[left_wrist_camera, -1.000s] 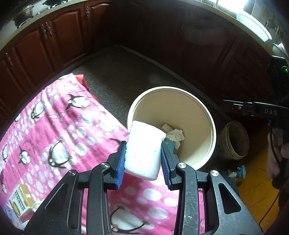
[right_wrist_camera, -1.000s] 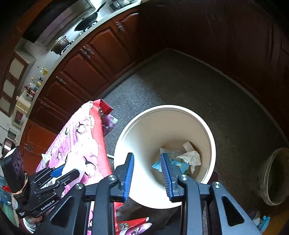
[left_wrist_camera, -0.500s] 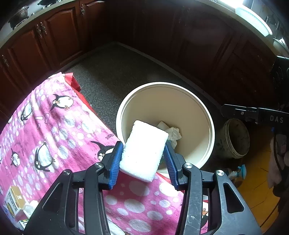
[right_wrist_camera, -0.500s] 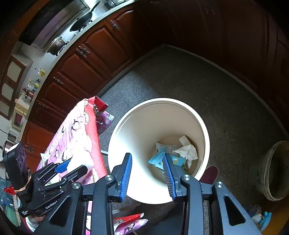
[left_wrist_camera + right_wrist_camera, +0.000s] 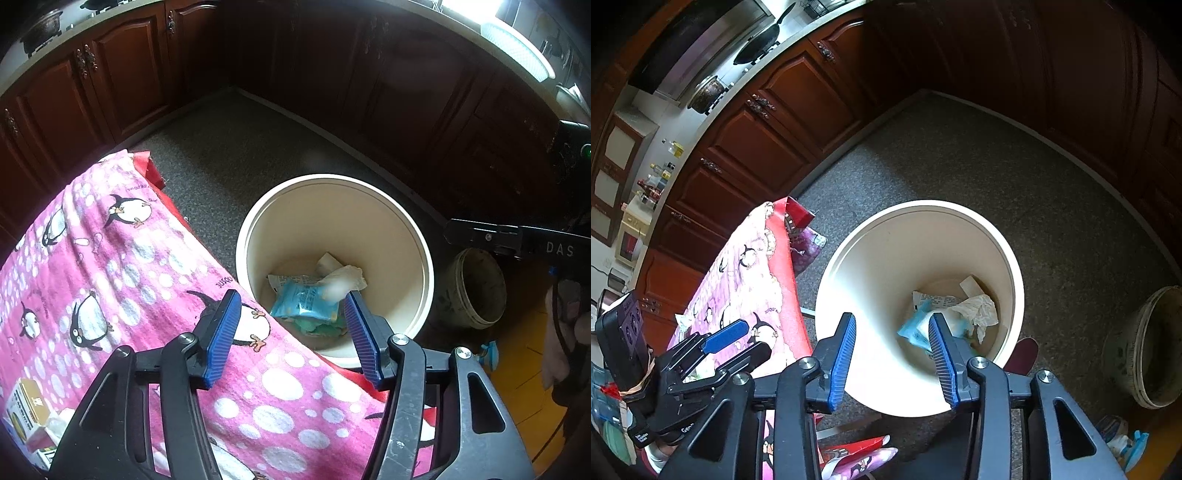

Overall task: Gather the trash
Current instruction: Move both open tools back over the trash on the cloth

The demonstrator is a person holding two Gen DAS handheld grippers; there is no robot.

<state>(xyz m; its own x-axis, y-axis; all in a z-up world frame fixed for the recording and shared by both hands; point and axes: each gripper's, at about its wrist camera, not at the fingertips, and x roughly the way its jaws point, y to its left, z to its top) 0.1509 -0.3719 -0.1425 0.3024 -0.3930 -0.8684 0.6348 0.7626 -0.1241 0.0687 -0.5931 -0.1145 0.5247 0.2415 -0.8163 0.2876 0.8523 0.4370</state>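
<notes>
Both grippers, left gripper and right gripper, spread, empty, hovering above bin; blurred white piece mid-drop.

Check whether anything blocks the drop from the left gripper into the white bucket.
Nothing visible does. The left gripper is open by the white bucket at its near rim, past the edge of the penguin cloth. The mouth has no lid, and only a blue wrapper and tissue lie at its bottom.

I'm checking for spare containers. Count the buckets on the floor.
2: a cream bucket beside the pink-covered table, holding trash, and a smaller dirty bucket just beyond it near the cabinets. Others may sit out of view.
</notes>
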